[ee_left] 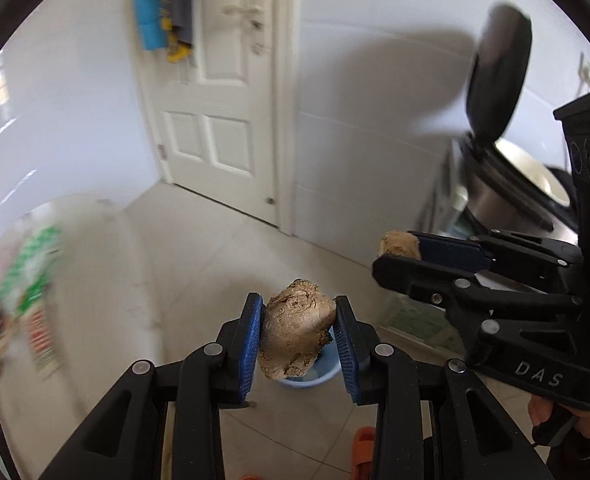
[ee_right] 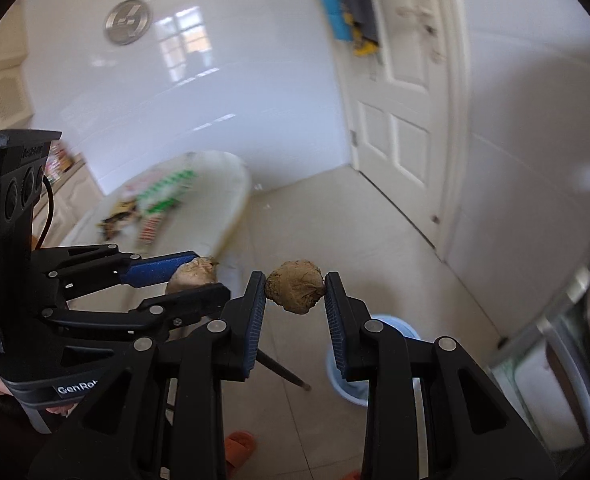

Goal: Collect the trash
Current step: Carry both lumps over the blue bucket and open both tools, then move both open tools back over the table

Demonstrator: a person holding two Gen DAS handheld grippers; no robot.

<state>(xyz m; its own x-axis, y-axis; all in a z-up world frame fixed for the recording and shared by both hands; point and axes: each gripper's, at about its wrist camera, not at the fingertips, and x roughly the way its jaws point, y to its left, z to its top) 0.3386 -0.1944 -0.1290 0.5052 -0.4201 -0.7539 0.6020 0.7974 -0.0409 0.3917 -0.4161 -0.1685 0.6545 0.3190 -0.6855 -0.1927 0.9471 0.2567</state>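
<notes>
My left gripper (ee_left: 299, 336) is shut on a tan crumpled lump of trash (ee_left: 295, 332), held in the air over a light blue bin (ee_left: 315, 376) on the floor. My right gripper (ee_right: 295, 292) is shut on a smaller tan crumpled lump (ee_right: 295, 286), with the same blue bin (ee_right: 391, 328) below and slightly right of it. Each gripper shows in the other's view: the right one (ee_left: 399, 252) with its lump (ee_left: 399, 242) at the right, the left one (ee_right: 199, 280) with its lump (ee_right: 193, 274) at the left.
A white round table (ee_right: 223, 184) with colourful packages (ee_right: 159, 200) stands at the left. A white door (ee_left: 215, 92) is behind. A steel appliance with a raised black lid (ee_left: 495, 80) is at the right. Orange slippers (ee_right: 237, 450) lie on the tiled floor.
</notes>
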